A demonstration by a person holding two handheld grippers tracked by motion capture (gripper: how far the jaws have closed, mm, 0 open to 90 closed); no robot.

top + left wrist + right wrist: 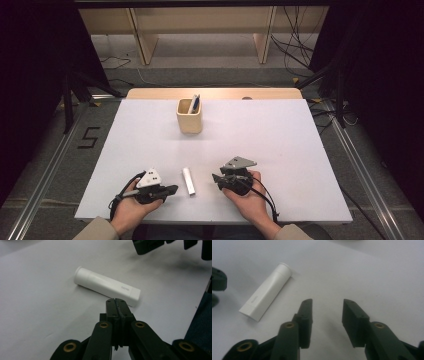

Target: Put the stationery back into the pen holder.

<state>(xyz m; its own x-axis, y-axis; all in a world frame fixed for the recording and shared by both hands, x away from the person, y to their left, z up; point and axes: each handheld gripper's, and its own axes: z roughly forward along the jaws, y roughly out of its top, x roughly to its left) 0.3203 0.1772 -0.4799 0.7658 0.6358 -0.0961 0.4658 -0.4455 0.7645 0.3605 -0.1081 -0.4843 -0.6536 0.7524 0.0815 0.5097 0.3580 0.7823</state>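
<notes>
Between the closed, empty left tool (173, 189) and the open, empty right tool (215, 178) lies a white capped tube (188, 181).

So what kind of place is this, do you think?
Probably a lab recording setup: a white table with few items, black stands beside it, loose cables on the floor, and a handheld left gripper.

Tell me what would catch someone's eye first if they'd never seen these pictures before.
First the white tube, lying flat on the white table near its front edge, between two hand-held tongs. The left tongs are shut and empty, tips close to the tube's flat end; the right tongs stand open beside it, also empty. Farther back, near the table's far edge, a wooden cup stands upright with a dark pen-like thing sticking out of it.
</notes>
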